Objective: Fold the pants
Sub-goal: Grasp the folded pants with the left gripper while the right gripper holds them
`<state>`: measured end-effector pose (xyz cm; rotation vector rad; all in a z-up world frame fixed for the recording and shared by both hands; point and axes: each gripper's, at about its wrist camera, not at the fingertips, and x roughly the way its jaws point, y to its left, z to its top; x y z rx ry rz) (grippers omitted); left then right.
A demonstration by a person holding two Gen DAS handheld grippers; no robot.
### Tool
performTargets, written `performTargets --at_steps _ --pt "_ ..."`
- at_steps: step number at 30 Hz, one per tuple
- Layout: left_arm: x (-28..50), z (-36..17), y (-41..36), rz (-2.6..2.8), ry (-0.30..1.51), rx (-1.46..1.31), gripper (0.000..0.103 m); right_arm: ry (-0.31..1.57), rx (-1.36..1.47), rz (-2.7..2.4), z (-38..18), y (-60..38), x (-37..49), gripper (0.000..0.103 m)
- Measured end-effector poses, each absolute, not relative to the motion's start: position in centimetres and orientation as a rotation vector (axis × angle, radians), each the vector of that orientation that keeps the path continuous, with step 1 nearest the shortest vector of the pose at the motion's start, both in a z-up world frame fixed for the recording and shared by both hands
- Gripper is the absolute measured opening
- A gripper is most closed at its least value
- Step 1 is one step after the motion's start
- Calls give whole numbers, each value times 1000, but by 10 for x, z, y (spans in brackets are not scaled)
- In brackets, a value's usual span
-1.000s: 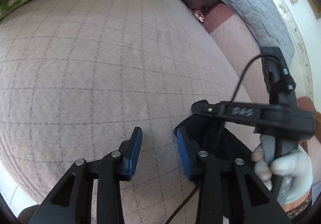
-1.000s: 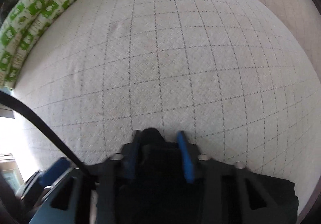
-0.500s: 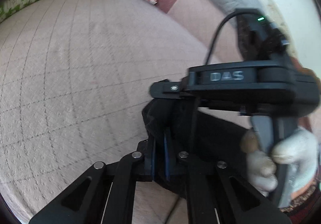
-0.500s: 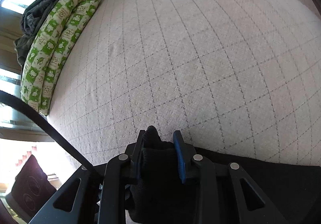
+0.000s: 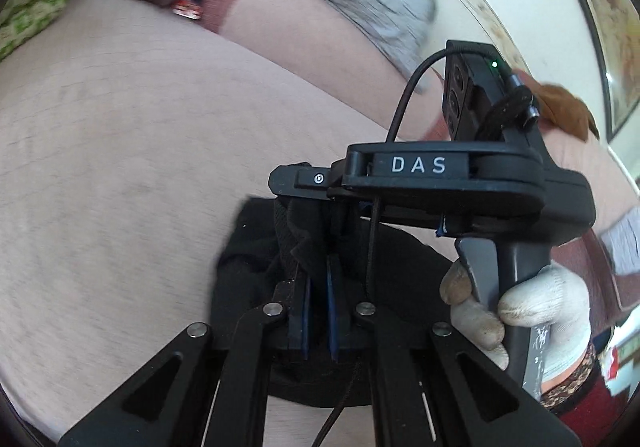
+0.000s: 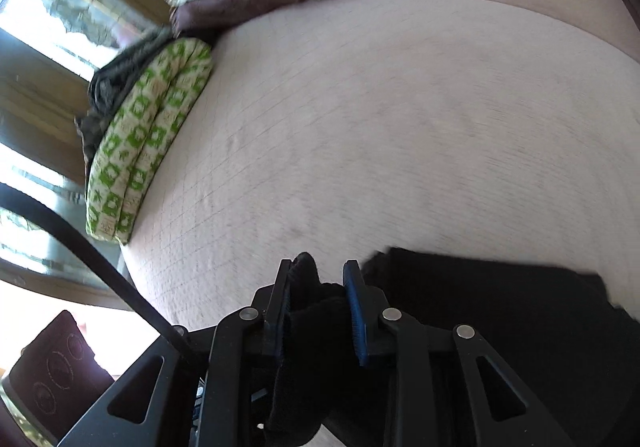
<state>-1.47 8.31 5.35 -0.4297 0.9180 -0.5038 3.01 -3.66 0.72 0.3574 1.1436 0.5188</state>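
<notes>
Swung up and toward the far bedding since a second earlier, with the left gripper [image 5: 318, 311] gone from spread fingers to a tight pinch on the black pants [image 5: 256, 247]. Right gripper [image 6: 320, 307] clamped on a bunched fold of the same cloth, just beside the left and crossing above it. Lay directly at both sets of fingers, the rest trailing back and to the right over the bed [image 6: 400, 127]; long axis not readable. Looked dark, soft, crumpled, partly lifted off the quilted cover.
</notes>
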Motion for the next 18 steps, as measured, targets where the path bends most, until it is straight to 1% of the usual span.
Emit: performTargets --at_steps 7,9,10,11,12,13,14,16,18 --pt "-14 24 -7 -528 1000 -323 6 1144 438 406 -29 -119 4 27" --pt "-20 16 -24 -541 1038 -287 7 1149 435 353 -45 -136 -2 34" --pt "-24 16 -28 -557 1048 -279 8 1146 431 310 -50 -145 -6 34" --pt "-32 19 -30 -579 1046 -263 9 1137 441 277 -53 -156 -9 42" --pt "-41 24 -31 -591 1038 -239 12 1117 491 272 -56 -168 -14 47" --pt "-49 29 -29 -604 1032 -225 19 1103 545 279 -57 -179 -18 50" --pt "-56 34 -25 -615 1024 -217 28 1084 601 273 -57 -191 -23 50" --pt "-66 47 -10 -636 998 -224 37 1003 637 237 -48 -209 -36 50" --pt "-64 58 12 -619 978 -254 38 897 628 194 -33 -218 -52 52"
